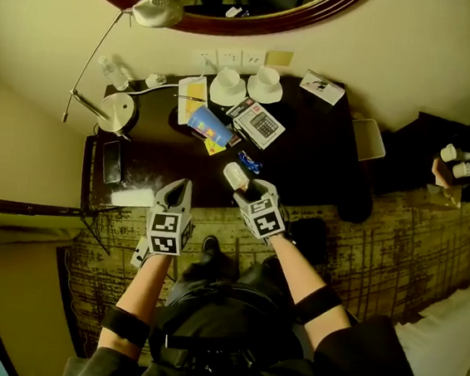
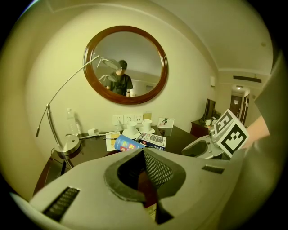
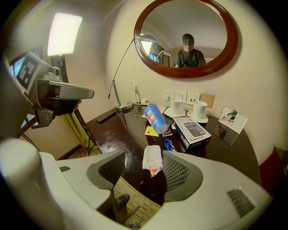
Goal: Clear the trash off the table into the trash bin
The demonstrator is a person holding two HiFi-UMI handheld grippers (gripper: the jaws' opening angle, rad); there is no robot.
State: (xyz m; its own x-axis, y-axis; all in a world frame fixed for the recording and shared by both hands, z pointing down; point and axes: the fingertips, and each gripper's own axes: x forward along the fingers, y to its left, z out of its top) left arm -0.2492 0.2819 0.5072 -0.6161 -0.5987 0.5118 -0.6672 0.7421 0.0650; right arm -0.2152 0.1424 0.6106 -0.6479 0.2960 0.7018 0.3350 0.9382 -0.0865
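Now right hand-held gripper (image 3: 143, 157) gapes around a flat white wrapper (image 3: 152, 160) (left hand-held gripper (image 2: 145, 156) pressed together).

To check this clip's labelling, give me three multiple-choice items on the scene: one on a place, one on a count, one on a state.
1. Where is the blue paper cup?
A. On its side on the dark wooden desk, beside the calculator box.
B. Upright on a saucer.
C. On the carpet.

2. How many white ceramic cups on saucers stand at the desk's back?
A. One.
B. Two.
C. Four.

3. How do the right tongs stand?
A. Shut, with nothing near.
B. Apart, with the small white packet between them.
C. Clamped on the cup.

Key:
1. A: the head view shows it tipped over by the box.
2. B: two stand side by side.
3. B: the right gripper view shows them wide apart with the packet in the gap.
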